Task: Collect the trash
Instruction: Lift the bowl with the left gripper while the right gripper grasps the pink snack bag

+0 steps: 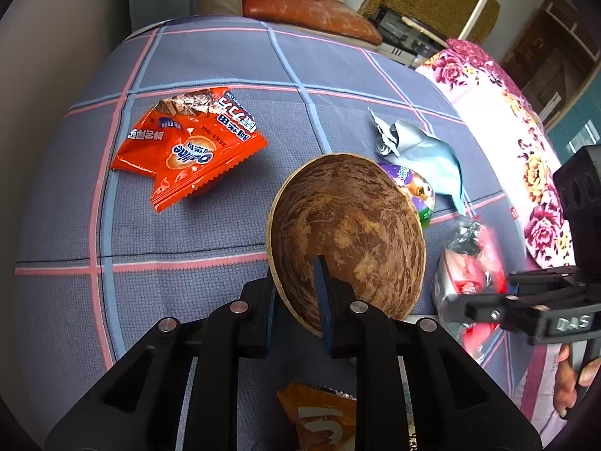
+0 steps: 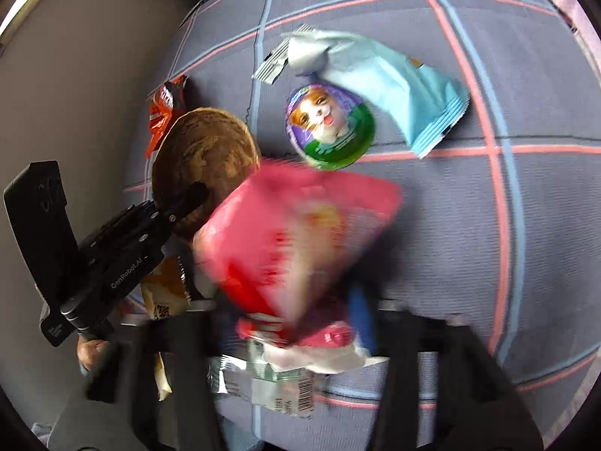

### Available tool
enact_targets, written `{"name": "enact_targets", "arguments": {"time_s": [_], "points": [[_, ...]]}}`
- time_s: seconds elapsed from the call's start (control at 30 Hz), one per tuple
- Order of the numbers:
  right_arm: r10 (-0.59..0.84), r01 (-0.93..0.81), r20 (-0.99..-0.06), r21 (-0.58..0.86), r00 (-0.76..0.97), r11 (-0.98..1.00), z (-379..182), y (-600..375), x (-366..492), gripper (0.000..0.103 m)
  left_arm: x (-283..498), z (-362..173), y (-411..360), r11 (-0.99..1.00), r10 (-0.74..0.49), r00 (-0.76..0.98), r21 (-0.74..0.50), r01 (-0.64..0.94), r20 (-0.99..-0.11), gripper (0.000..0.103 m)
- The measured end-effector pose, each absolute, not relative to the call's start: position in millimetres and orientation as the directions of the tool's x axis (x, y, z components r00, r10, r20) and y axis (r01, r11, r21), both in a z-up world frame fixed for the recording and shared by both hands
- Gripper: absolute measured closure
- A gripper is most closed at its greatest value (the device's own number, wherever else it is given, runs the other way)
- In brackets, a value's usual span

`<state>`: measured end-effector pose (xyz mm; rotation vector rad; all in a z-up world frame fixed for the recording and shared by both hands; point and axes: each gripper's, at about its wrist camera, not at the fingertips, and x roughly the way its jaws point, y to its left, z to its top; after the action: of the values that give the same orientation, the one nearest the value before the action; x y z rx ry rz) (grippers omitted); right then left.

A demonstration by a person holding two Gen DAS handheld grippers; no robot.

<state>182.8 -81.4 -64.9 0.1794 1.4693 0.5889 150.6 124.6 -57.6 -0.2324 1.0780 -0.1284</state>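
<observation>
Your left gripper clamps the rim of the coconut-shell bowl, one finger inside and one outside, and holds it tilted above the bed. Take that bowl as your marker. The surface under it is a grey-blue bedsheet crossed with pink and pale blue lines. Left of the bowl lies the orange snack wrapper, flat and torn open at its far end; just behind the bowl on the right sits the round lid with a dog picture, and past that the crumpled pale blue wrapper. Below the bowl, nearest you, a brown wrapper shows between the finger arms.

Your right gripper, right of the bowl, has its fingers drawn narrow around the red snack packet — the packet is blurred, lifted clear of the sheet. No earlier view shows.

Beyond the bed: a floral quilt along the right edge, an orange-brown cushion behind, a grey wall to the left
</observation>
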Motion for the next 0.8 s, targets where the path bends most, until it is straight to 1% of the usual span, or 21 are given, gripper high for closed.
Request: {"name": "enact_targets", "arguments": {"time_s": [0.13,0.37,0.8], "points": [[0.472,-0.29,-0.881,0.442,0.038,0.849,-47.9,-87.6,184.7,0.082,154.9,-56.8,120.4,0.97,-0.203,0.474,-0.241,-0.02,-0.857,0.082],[0.475,-0.274,-0.871,0.429,0.126,0.861,-18.7,-123.7,193.8,0.082,154.4,-42.6,111.8,0.968,-0.204,0.512,-0.251,-0.024,-0.835,0.094],[0.469,-0.203,-0.849,0.428,0.244,0.88,-2.6,-194.1,198.0,0.082,153.7,-6.0,83.7,0.988,-0.096,0.56,-0.148,-0.049,-0.823,0.096]]}}
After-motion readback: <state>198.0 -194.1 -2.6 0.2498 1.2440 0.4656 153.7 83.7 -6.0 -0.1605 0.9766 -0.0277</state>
